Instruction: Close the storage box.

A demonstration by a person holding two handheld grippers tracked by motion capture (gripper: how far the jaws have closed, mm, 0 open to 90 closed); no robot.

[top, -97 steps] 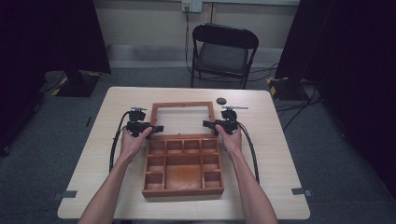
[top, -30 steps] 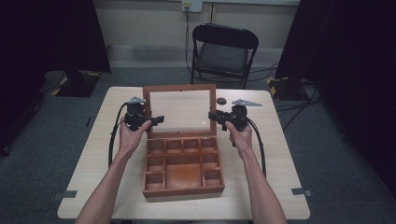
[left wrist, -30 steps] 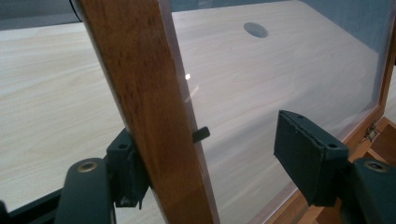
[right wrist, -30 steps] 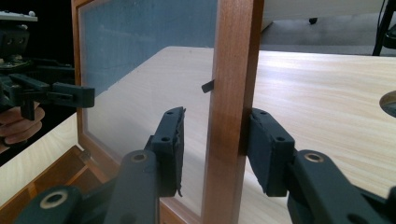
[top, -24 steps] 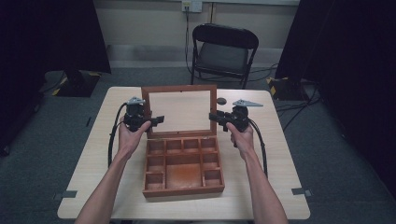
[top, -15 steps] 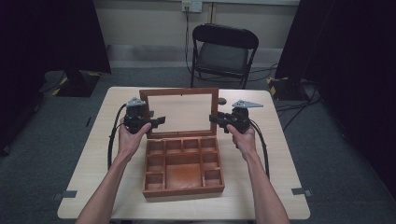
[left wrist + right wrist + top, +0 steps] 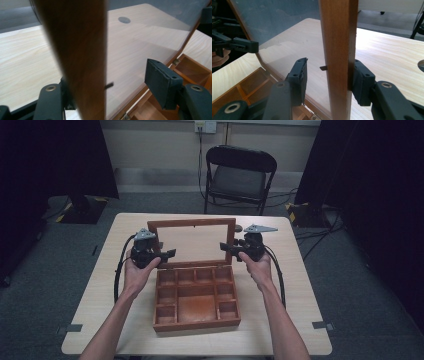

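High view: one wooden box (image 7: 196, 302), one glass lid (image 7: 192, 242), two grippers.

Smooth brown wooden lid (image 7: 192, 223) frames glossy glass; box (image 7: 196, 295) wooden.

Grey carpeted floor (image 7: 45, 285), black folding chair (image 7: 239, 176) behind light wooden table (image 7: 290, 285), beige wall (image 7: 160, 142), dark curtains (image 7: 50, 160)

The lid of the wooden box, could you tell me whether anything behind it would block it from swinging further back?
Nothing visible does: behind the lid lies bare table; the small dark disc sits further back.
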